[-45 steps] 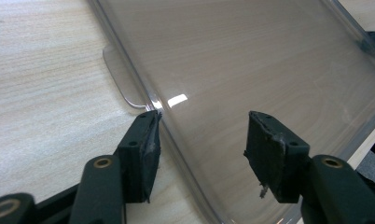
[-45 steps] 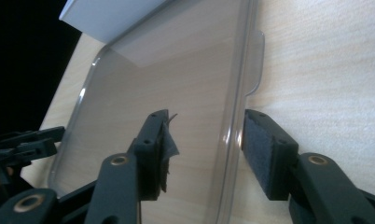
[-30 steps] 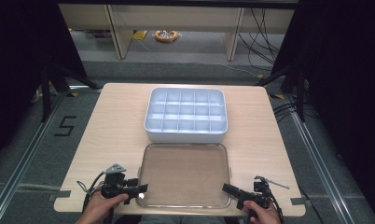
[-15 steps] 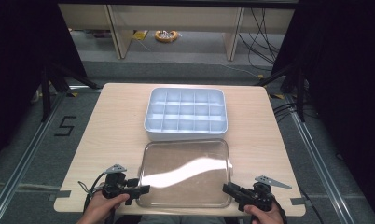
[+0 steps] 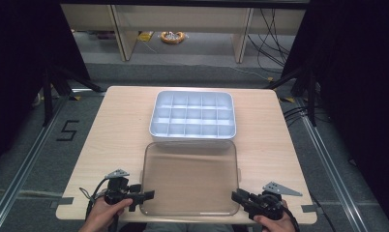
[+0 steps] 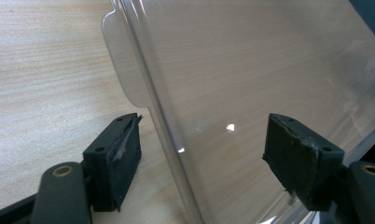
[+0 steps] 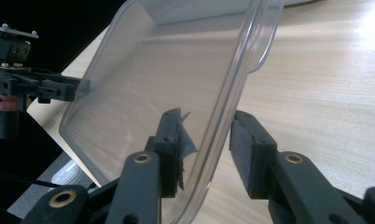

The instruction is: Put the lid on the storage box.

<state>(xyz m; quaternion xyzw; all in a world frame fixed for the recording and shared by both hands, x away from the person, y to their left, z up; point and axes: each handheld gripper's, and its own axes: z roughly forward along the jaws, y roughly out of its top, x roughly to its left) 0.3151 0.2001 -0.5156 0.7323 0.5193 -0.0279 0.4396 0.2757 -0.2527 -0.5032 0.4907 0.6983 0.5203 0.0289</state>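
Note:
A clear plastic lid [image 5: 190, 176] lies flat at the table's front, just in front of a white compartment box [image 5: 192, 136]. My left gripper [image 5: 146, 195] is at the lid's front left corner. It is open wide, its jaws either side of the lid's rim [image 6: 143, 88] in the left gripper view [image 6: 204, 149]. My right gripper [image 5: 237, 197] is at the front right corner. Its jaws stand close on both sides of the lid's edge [image 7: 232, 84], with a gap still showing in the right gripper view [image 7: 209, 144]. The left gripper [image 7: 78, 88] also appears there, across the lid.
The wooden table [image 5: 120, 125] has bare surface left and right of the box. The lid's front edge sits near the table's front edge [image 5: 183, 220]. Shelving and cables [image 5: 171, 36] lie on the floor beyond the table.
A bright reflection crossed the lid half a second ago and is gone now, so the lid shifted slightly. Both grippers have stayed at the lid's front corners.

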